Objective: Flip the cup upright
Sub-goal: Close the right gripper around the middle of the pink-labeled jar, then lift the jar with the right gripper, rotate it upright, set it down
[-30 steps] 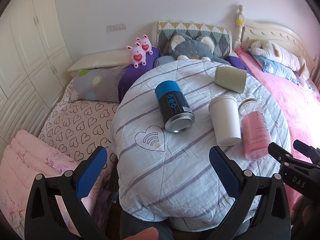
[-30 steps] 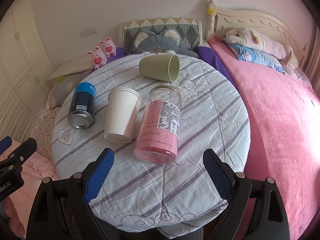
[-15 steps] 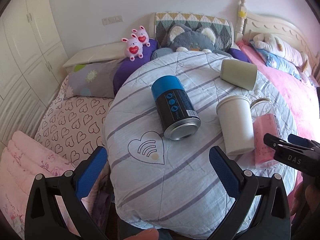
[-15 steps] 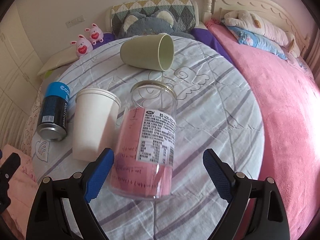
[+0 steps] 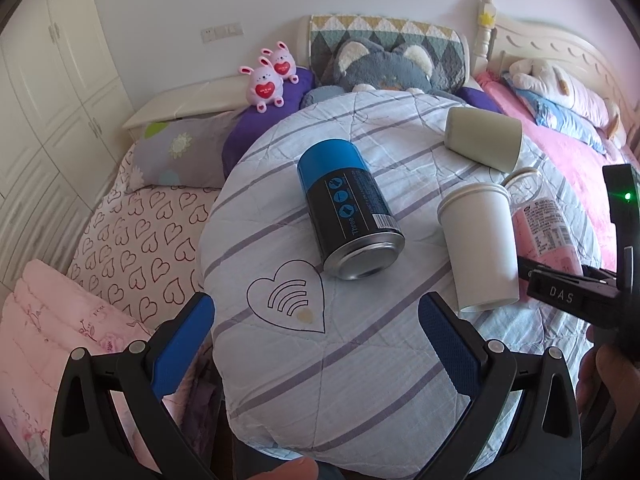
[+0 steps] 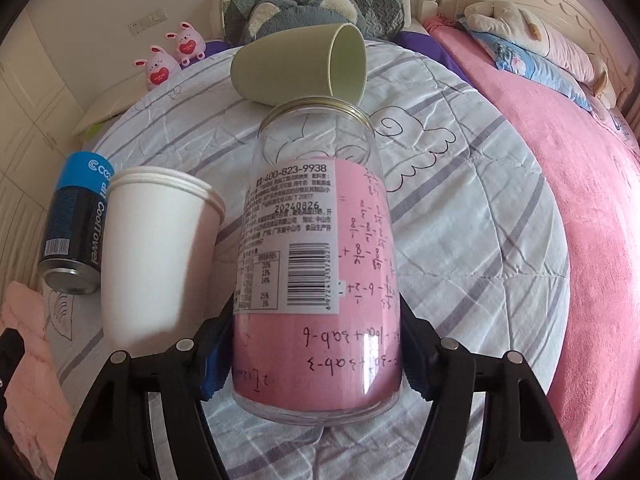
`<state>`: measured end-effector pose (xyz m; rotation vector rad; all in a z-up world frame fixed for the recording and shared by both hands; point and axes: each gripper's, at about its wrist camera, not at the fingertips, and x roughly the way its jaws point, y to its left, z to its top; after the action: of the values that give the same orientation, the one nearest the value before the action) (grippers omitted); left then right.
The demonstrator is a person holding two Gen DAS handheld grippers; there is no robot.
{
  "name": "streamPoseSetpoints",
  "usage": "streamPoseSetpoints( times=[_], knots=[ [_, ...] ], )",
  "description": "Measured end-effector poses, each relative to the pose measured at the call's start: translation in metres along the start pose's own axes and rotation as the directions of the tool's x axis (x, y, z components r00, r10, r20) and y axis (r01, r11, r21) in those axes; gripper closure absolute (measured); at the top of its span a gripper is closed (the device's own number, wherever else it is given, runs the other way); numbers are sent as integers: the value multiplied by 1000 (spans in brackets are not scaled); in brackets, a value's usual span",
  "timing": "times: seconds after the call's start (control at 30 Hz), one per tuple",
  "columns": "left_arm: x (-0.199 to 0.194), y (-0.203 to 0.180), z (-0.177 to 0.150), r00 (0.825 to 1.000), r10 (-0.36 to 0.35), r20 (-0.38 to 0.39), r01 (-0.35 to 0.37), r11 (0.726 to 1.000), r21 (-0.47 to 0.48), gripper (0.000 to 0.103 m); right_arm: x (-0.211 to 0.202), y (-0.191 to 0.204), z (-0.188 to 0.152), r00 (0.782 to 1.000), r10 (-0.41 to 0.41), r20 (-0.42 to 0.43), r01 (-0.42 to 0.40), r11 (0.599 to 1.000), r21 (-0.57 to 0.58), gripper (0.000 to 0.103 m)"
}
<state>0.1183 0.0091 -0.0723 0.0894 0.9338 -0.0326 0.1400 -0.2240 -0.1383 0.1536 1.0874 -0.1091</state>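
Four containers lie on their sides on a round table under a striped quilt [image 5: 360, 360]: a clear jar with a pink label [image 6: 316, 280], a white paper cup [image 6: 156, 256], a green cup [image 6: 300, 68] and a blue-black can [image 5: 348, 208]. My right gripper [image 6: 316, 352] straddles the jar's base, blue pads at both sides; contact is unclear. My left gripper [image 5: 312, 328] is open and empty, low over the quilt in front of the can. The white cup [image 5: 480, 244] and green cup [image 5: 484, 144] also show in the left wrist view.
A bed with a pink blanket [image 6: 580, 200] runs along the right. Pillows and plush toys [image 5: 268, 80] sit behind the table. A heart-print sheet [image 5: 140, 232] and white wardrobe doors [image 5: 48, 80] are to the left. The right gripper's body [image 5: 580, 296] shows in the left view.
My right gripper has moved forward until its fingers lie on both sides of the jar's base. My left gripper has moved slightly closer to the can and stayed open.
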Motion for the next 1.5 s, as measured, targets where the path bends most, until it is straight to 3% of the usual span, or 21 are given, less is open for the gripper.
streamPoseSetpoints(
  times=[0.53, 0.93, 1.17, 1.5],
  knots=[
    [-9, -6, -1, 1000, -8, 17, 8, 1000, 3, 0, -41, -17, -4, 996, 28, 79, -27, 1000, -7, 34],
    [-3, 14, 34, 997, 29, 73, -26, 998, -50, 0, -67, 41, 51, 983, 102, 154, -78, 985, -156, 34],
    [24, 35, 69, 994, 77, 82, -68, 992, -106, 0, -35, 85, 95, 978, 165, 124, -135, 966, -221, 33],
    [71, 53, 94, 994, 103, 34, -98, 986, -135, 0, 54, 134, 153, 979, 197, -40, -201, 937, -286, 34]
  ],
)
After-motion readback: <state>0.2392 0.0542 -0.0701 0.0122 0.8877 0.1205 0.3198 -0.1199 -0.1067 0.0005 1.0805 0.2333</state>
